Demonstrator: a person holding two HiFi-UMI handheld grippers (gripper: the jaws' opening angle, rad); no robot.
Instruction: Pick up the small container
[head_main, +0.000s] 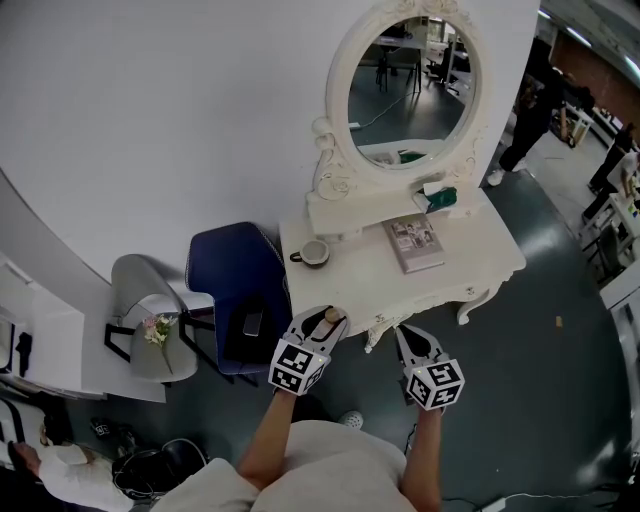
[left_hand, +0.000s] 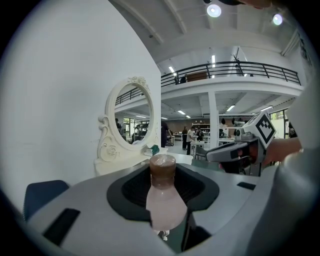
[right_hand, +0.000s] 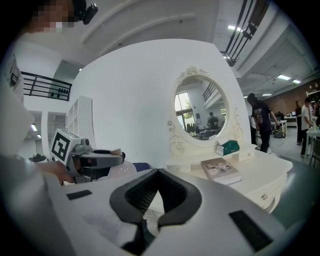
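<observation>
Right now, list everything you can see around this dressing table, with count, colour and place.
dressing table: one, white, against the wall
mirror: one, oval, white frame, on the table
cup: one, pale, table's left end
book: one, greyish, table's middle
green object: one, green, beneath the mirror
blue chair: one, dark blue, left of the table
grey chair: one, grey, further left
small container: one, pinkish with brown cap, in the fingers of the left gripper
left gripper: one, grey, shut on the small container
right gripper: one, grey, fingers together, empty
</observation>
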